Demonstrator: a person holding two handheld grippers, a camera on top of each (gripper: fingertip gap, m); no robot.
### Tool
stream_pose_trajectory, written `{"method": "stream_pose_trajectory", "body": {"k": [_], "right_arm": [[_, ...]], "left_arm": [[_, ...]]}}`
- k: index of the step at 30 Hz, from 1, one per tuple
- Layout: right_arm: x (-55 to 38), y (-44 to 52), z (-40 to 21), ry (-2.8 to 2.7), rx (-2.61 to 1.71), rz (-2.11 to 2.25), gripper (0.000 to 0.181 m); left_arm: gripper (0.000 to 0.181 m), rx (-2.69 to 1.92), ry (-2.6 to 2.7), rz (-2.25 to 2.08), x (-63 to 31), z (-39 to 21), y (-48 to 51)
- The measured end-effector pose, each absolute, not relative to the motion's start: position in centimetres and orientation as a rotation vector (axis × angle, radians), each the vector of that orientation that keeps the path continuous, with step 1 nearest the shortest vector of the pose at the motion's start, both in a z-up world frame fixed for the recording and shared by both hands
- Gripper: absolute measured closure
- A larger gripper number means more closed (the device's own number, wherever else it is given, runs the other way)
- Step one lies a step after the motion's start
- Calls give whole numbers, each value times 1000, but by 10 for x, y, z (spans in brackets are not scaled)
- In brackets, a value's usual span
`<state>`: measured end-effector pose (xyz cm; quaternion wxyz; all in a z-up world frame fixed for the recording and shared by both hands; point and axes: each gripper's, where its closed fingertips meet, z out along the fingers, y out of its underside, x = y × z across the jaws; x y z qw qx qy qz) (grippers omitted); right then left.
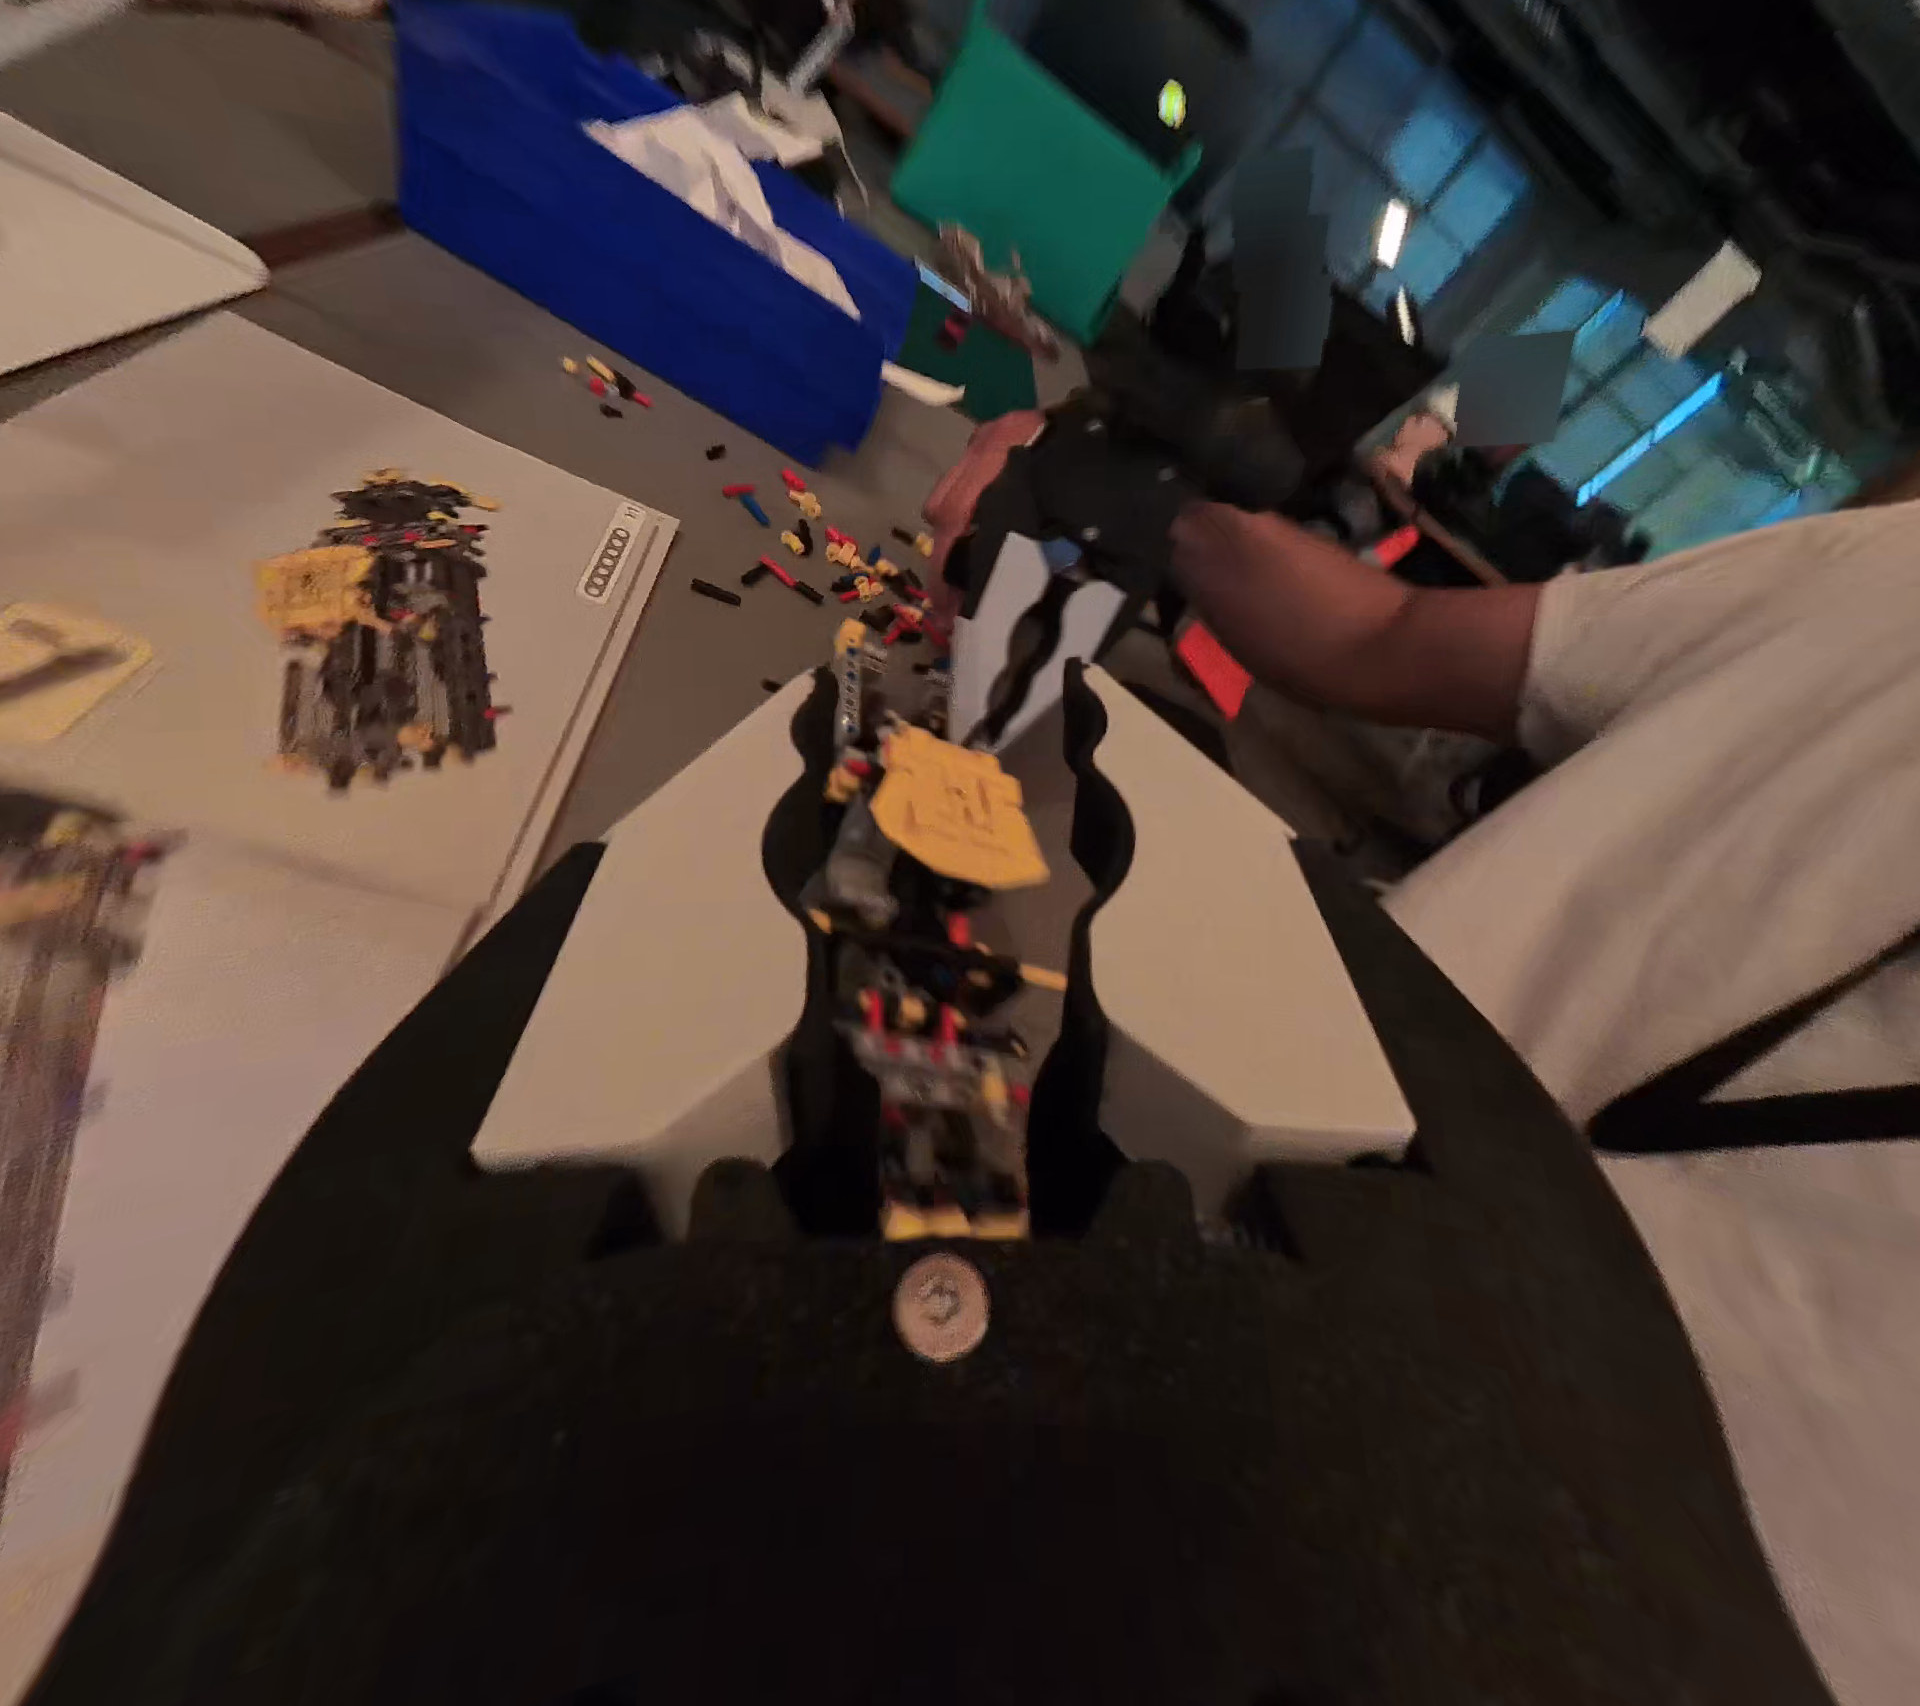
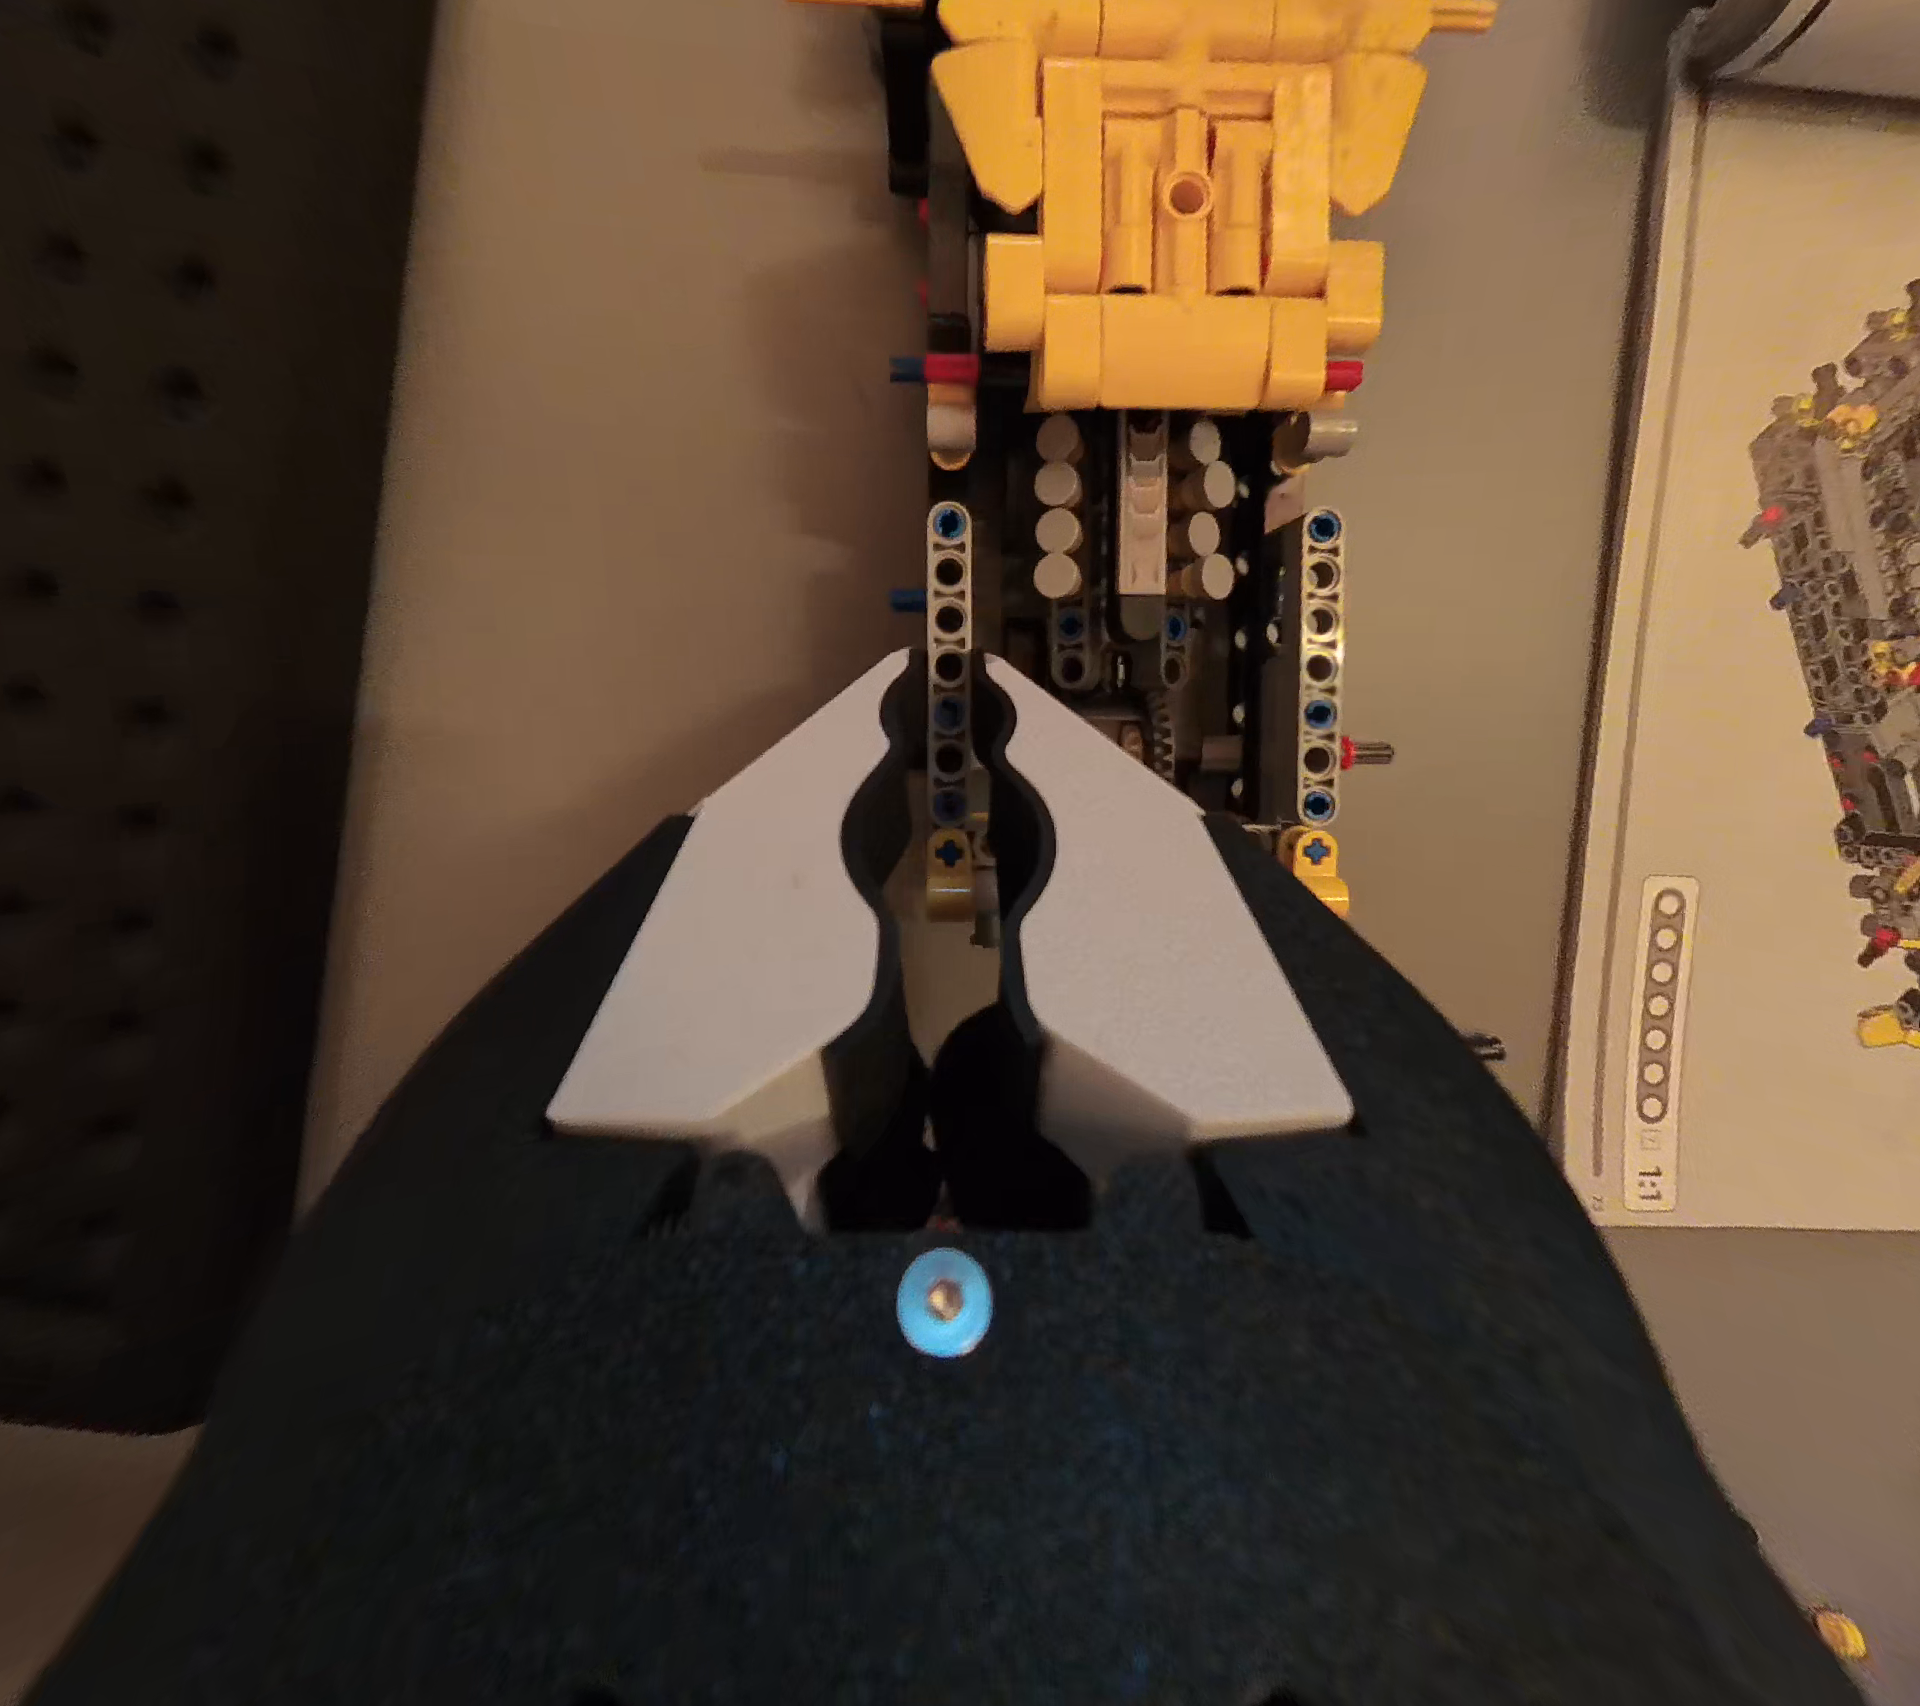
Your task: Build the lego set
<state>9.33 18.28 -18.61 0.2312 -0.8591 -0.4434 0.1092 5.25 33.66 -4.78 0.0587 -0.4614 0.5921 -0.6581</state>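
Left hand-held gripper [image 1: 940, 700]: fingers set apart on either side of the lego model [image 1: 925, 960], which runs lengthwise down the gap; whether the pads actually press its sides cannot be told through the blur. Right hand-held gripper [image 2: 948, 669]: fingers drawn nearly together, clenched on a grey holed beam [image 2: 948, 669] along the model's left edge in the right wrist view. The model [image 2: 1143, 409] is seen there from above, a long dark chassis with a yellow seat [image 2: 1179, 202] near its middle, a matching grey beam on the opposite edge, and red and blue pins along its flanks. In the left wrist view the right hand-held gripper [image 1: 1070, 513] is held by a person's hand, the forearm reaching in from the right. Loose pieces [image 1: 831, 555], red, yellow, black and blue, are scattered on the grey counter [image 1: 468, 326] just beyond the model. An open instruction booklet [image 1: 364, 617] lies on the counter's left. Farther back a blue bin [image 1: 582, 222] and a green bin [image 1: 1018, 191] are noted.
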Motion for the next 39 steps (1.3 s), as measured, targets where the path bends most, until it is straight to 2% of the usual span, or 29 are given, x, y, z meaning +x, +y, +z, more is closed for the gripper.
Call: {"method": "stream_pose_trajectory", "body": {"k": [3,6,12,15,18,20,21,25,28,32,36,37,39], "right_arm": [[94,181,-192,-1196,-2333,331,175],[93,184,-191,-1149,-2319,364,175],[81,200,-188,-1001,-2270,408,174],[86,208,-171,-787,-2261,360,160],[116,232,-119,-381,-2011,123,159],[147,236,-86,-60,-1768,6,138],[163,233,-82,76,-1699,-33,127],[184,228,-111,252,-1764,-75,119],[189,226,-119,271,-1787,-87,133],[192,228,-117,235,-1770,-109,143],[226,250,-119,145,-1978,-136,154],[237,258,-125,123,-2081,-119,154],[262,271,-149,92,-2270,-144,154]], "left_arm": [[139,-1516,1535,-1997,-9,-39,378],[148,-1514,1314,-1836,-56,-39,404],[151,-1580,986,-1692,-80,-58,398],[155,-1616,963,-1610,-71,-77,390],[155,-1628,964,-1417,-60,-94,396],[155,-1636,1005,-1348,-49,-100,398],[155,-1642,1029,-1321,-42,-102,399],[155,-1634,1104,-1250,-13,-99,406],[156,-1625,1143,-1230,5,-102,408],[158,-1629,1277,-1202,38,-95,397],[159,-1762,1603,-1066,103,-117,387],[161,-1790,1667,-1042,122,-125,384],[179,-1825,1770,-913,156,-147,390]]}}
